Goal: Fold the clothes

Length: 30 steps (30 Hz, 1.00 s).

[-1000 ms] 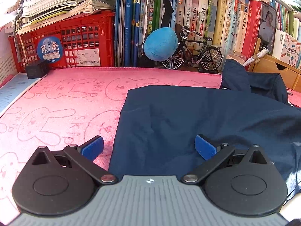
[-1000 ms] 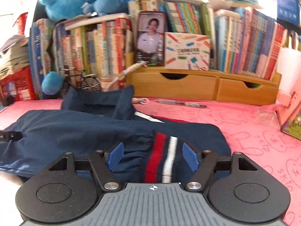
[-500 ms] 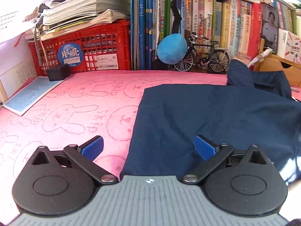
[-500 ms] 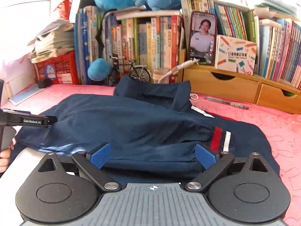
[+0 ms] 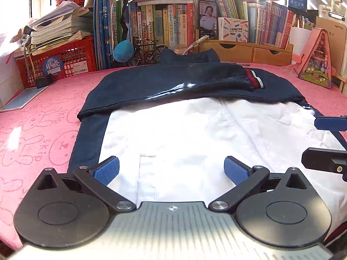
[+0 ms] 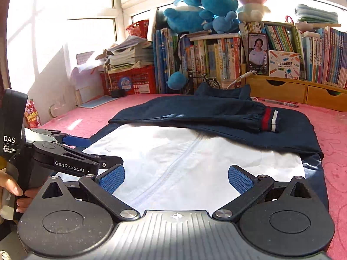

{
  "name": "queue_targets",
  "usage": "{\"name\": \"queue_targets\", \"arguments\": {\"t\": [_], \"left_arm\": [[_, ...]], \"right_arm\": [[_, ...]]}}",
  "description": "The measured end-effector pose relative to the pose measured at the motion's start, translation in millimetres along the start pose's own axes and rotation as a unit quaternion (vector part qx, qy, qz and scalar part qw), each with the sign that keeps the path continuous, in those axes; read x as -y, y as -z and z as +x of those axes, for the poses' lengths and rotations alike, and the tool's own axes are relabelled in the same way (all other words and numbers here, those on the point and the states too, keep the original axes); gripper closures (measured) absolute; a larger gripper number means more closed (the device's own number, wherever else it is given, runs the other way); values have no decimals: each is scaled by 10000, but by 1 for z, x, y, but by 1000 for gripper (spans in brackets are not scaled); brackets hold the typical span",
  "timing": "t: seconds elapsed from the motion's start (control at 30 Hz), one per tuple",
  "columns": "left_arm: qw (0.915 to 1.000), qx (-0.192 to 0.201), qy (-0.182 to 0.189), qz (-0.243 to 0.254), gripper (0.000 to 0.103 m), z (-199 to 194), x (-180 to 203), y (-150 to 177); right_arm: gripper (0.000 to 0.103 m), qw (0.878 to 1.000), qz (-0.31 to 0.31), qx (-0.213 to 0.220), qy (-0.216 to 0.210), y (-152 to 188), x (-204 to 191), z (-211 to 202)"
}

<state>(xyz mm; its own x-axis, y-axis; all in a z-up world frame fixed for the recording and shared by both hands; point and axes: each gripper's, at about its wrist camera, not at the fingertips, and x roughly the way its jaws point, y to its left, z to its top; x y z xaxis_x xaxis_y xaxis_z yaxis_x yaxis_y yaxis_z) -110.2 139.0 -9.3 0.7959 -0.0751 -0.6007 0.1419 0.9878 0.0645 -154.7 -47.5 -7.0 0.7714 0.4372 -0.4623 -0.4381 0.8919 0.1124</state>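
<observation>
A navy and white jacket (image 5: 195, 134) lies flat on the pink towel (image 5: 39, 119). Its navy sleeves are folded across the upper part, with the red and white striped cuff (image 5: 253, 80) resting on top at the right. The white front panel (image 6: 173, 149) with its zip faces me. My left gripper (image 5: 171, 166) hovers open over the near left of the white panel, nothing between its pads. My right gripper (image 6: 176, 177) stands wide open over the near middle, also holding nothing. Each gripper shows in the other's view: the right gripper (image 5: 325, 143) at the edge, the left gripper (image 6: 104, 151) held by a hand.
Along the back stand a red crate (image 5: 65, 62) under stacked papers, rows of books (image 5: 164, 28), a model bicycle (image 5: 147, 49) and a wooden drawer box (image 5: 249, 49). A pink triangular box (image 5: 316, 60) sits at the right. A pen (image 6: 279, 103) lies behind the jacket.
Both grippers have drawn back toward the near edge, so the white front panel now shows. The right gripper's jaws widened and left the striped cuff lying on the jacket.
</observation>
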Motion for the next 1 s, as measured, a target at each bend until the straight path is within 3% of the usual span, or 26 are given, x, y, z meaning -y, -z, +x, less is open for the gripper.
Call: {"name": "queue_targets", "arguments": {"t": [0.13, 0.3, 0.5, 0.57, 0.63, 0.73, 0.87, 1.0], "left_arm": [[9995, -72, -266, 141, 0, -12, 20, 16], [9991, 27, -329, 259, 0, -27, 16, 26], [9986, -37, -161, -503, 0, -40, -29, 45], [9983, -101, -280, -495, 0, -47, -35, 47], [9982, -105, -435, -396, 0, -55, -34, 50], [9977, -84, -619, -259, 0, -66, -32, 54], [9976, -135, -647, -202, 0, -76, -35, 66], [9955, -501, -797, -133, 0, -69, -38, 85]], "right_arm": [[0, 9990, -75, -292, 320, 29, -13, -12], [0, 9979, -215, -166, 593, 53, -9, -34], [0, 9941, 298, 35, 1046, 81, 41, -62], [0, 9921, 562, 158, 1113, 90, 58, -76], [0, 9870, 512, 75, 1521, 95, 63, -83], [0, 9833, 293, -88, 1795, 103, 63, -91], [0, 9883, 257, -310, 1469, 113, 57, -101], [0, 9913, 191, -591, 1157, 125, 46, -101]]}}
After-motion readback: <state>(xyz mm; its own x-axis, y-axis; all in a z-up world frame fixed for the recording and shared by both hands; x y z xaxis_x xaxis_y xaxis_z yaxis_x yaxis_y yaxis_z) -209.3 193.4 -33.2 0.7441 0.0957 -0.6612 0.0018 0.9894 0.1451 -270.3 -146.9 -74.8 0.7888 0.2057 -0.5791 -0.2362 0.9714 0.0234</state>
